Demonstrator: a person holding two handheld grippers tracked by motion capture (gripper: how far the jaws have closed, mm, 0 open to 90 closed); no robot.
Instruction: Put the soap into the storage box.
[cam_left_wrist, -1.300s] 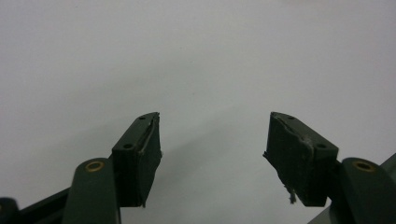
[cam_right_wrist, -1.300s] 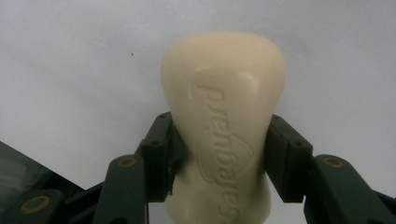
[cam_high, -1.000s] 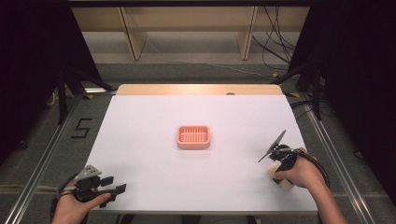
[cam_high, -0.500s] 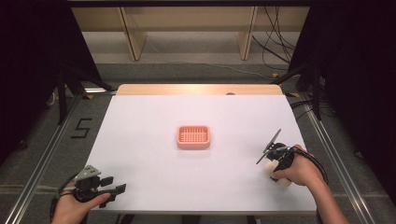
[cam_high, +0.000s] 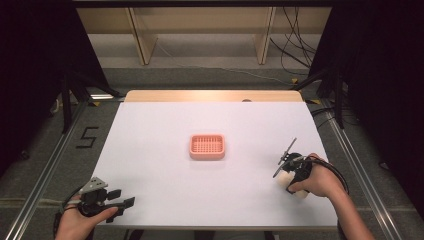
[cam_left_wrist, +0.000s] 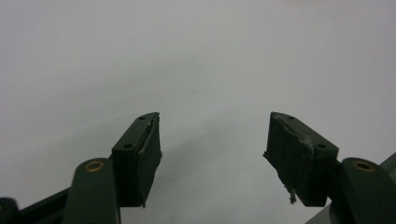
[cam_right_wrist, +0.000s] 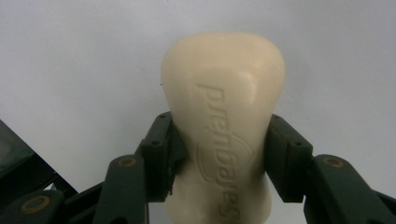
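Observation:
A pink ridged soap dish (cam_high: 207, 146) sits near the middle of the white table (cam_high: 150, 130). At the right, my right gripper (cam_high: 289, 176) is shut on a cream soap bar (cam_high: 285, 179), held just above the table. In the right gripper view the bar (cam_right_wrist: 224, 74) has embossed lettering, and the jaws of the right gripper (cam_right_wrist: 219, 142) press on its two sides. At the near left corner my left gripper (cam_high: 122, 201) is open. In the left gripper view that gripper (cam_left_wrist: 212, 140) has only bare table between its jaws.
Wooden shelving (cam_high: 200, 30) and loose cables (cam_high: 295, 55) lie on the floor beyond the table's far edge. Metal rails (cam_high: 45, 165) run along both sides. A black "5" mark (cam_high: 86, 137) lies on the floor at the left.
My right gripper has drifted slightly left with the soap bar in it. The left gripper has stayed where it was.

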